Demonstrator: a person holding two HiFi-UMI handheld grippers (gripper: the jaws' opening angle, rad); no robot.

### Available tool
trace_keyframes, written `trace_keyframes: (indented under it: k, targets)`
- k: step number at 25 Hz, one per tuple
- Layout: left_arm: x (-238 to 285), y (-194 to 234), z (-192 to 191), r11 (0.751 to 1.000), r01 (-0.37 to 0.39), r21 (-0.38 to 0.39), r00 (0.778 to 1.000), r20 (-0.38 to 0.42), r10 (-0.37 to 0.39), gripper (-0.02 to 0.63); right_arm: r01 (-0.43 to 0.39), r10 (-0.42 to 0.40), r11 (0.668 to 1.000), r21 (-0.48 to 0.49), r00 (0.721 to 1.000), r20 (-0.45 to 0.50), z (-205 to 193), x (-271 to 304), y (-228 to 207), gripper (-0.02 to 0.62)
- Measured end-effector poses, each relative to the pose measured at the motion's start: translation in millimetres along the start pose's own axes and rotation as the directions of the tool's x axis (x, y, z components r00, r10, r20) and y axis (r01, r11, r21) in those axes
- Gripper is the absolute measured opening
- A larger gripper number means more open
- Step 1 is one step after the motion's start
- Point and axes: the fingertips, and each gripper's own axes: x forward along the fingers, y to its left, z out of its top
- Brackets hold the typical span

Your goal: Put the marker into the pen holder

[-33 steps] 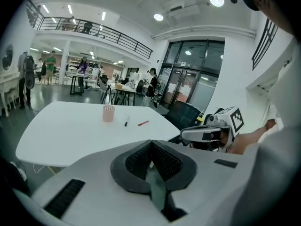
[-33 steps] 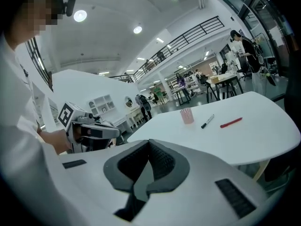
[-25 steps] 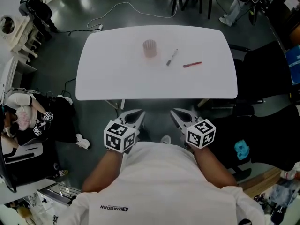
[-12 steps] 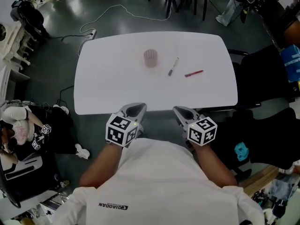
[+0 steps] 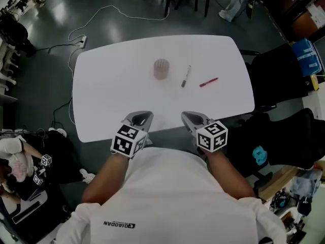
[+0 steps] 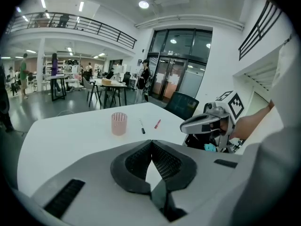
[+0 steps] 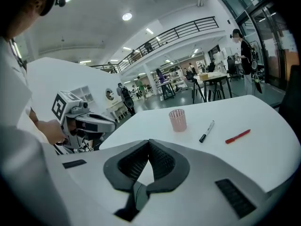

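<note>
While your left gripper (image 5: 142, 118) and right gripper (image 5: 191, 118) hover closed and empty at the white table's (image 5: 111, 100) near edge, the black marker (image 5: 186, 76) lies between the pink pen holder (image 5: 161, 69) and a red pen (image 5: 208, 82).

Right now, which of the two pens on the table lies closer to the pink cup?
The black-and-white marker: it lies beside the cup, while the red pen lies farther out, on the marker's other side.
</note>
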Motion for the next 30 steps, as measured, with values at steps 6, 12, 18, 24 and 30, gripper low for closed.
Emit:
trace_keyframes:
  k: [6, 12, 18, 24, 30]
  targets:
    - [9, 30, -7, 0.999, 0.037, 0.007, 0.998, -0.052, -0.036, 0.026, 0.064, -0.064, 0.998, -0.005, 0.998, -0.015, 13, 29, -18, 0.017]
    - [33, 47, -8, 1.000, 0.009, -0.012, 0.997, -0.079, -0.010, 0.026, 0.110, -0.109, 0.993, 0.033, 0.993, -0.037, 21, 45, -75, 0.017]
    - [57, 63, 5, 0.995, -0.066, -0.077, 0.996, -0.068, 0.060, 0.026, 0.175, -0.167, 0.980, 0.090, 0.982, -0.084, 36, 72, -156, 0.017]
    - [85, 74, 12, 0.981, -0.134, -0.140, 0.989, -0.085, 0.123, 0.026, 0.224, -0.200, 0.965, 0.135, 0.965, -0.173, 37, 115, -240, 0.025]
    - [95, 77, 12, 0.968, -0.172, -0.182, 0.982, -0.111, 0.154, 0.026, 0.277, -0.222, 0.938, 0.209, 0.942, -0.252, 31, 149, -294, 0.059]
